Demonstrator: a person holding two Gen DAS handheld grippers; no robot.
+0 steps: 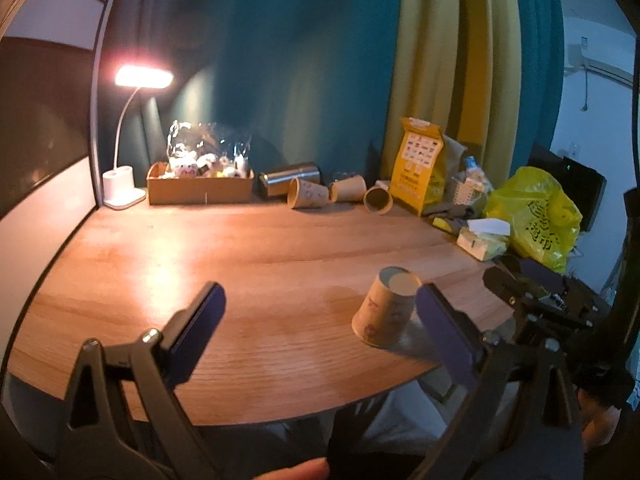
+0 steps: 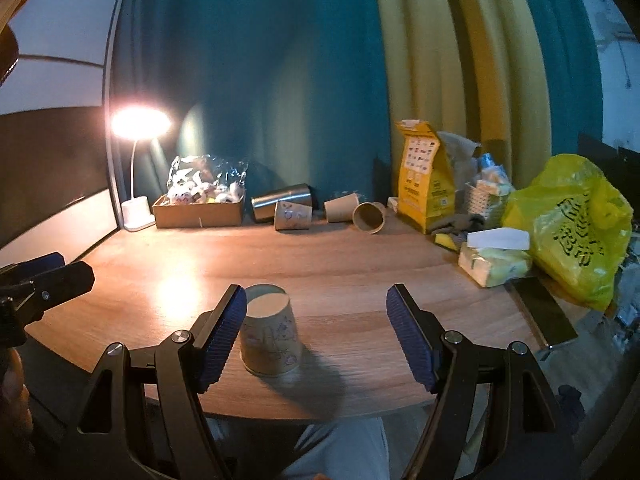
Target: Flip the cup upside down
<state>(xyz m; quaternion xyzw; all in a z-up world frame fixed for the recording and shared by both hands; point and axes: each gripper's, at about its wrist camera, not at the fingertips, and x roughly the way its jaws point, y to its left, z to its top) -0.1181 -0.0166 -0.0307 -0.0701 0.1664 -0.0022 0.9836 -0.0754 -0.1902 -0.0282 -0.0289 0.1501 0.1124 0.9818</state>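
Observation:
A tan paper cup [image 1: 385, 307] stands upside down, base up, on the wooden table near its front edge. It also shows in the right wrist view [image 2: 270, 336]. My left gripper [image 1: 320, 300] is open and empty, with the cup just inside its right finger. My right gripper [image 2: 316, 304] is open and empty, with the cup next to its left finger [image 2: 222, 332]. The right gripper also shows at the right of the left wrist view [image 1: 532, 292], and the left gripper at the left edge of the right wrist view [image 2: 44, 284].
Along the back stand a lit desk lamp [image 2: 138, 128], a cardboard box of toys [image 2: 198, 208], a lying steel tumbler [image 2: 280, 198], three lying paper cups [image 2: 294, 216], a yellow bag [image 2: 426, 184], a tissue pack [image 2: 494, 256] and a green plastic bag [image 2: 572, 228].

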